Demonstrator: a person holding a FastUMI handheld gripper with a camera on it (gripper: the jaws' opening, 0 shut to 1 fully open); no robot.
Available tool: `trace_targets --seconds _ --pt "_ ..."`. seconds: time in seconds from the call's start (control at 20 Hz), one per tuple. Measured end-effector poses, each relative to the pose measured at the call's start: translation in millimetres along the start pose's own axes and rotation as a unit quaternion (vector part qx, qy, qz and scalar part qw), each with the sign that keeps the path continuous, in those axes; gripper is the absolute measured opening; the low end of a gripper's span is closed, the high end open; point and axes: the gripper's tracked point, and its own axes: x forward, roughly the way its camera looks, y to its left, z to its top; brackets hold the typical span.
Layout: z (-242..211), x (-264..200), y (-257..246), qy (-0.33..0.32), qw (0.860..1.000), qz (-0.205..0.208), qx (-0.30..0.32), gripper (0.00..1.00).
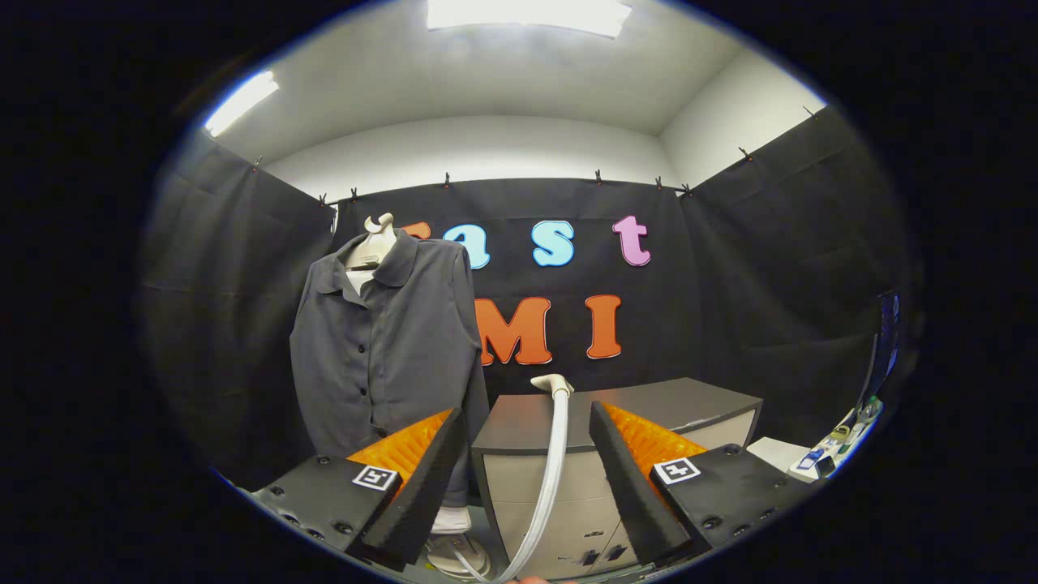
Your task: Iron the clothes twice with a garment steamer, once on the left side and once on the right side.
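**Gripper held back from the shirt, steamer on the cabinet**

Gripper (525, 454) sits low, its two fingers (422, 478) spread wide apart with nothing clamped between them. Neither finger touches the hose or anything else that can be made out.

A white hose (550, 470) runs up through the gap between the fingers. It starts low near the base of the gap, curves upward and ends at the steamer head (553, 383), a pale nozzle resting at the near edge of the cabinet top. The head sits beyond the fingertips, roughly centred between them.

The cabinet (649, 401) stands just ahead of the fingers: dark flat top, light front with drawers or doors below. Its top carries only the steamer head, as far as can be seen.

The shirt (385, 341) is a dark grey, long-sleeved, buttoned one with a collar, hung on a pale mannequin torso (371, 243). It stands beside the cabinet on the side of the left finger, beyond that finger's tip. Its lower hem is partly hidden behind the finger. A pale stand base (454, 551) shows on the floor under it.

Black cloth walls close the booth on three sides, clipped along the top. Bright ceiling lights overhead. A few small items lie on a light surface far off past the right finger; too small to identify.
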Motion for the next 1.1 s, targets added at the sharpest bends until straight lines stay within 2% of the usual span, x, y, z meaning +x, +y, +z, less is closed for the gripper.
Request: trace_targets --seconds 0.3,0.45,0.6,0.85,0.95,1.1 --pt "5 3 -14 -0.009 1.0 -0.016 0.02 0.99" --pt "-12 7 -14 0.016 0.999 -0.018 0.036 0.98" --pt "-9 8 -19 0.024 0.998 -0.02 0.048 0.98" --pt "37 25 -30 -0.017 0.998 -0.015 0.061 0.98" --pt "65 38 -39 -0.046 0.998 -0.025 0.044 0.98" --pt "94 77 -33 -0.056 0.998 -0.005 0.003 0.98"
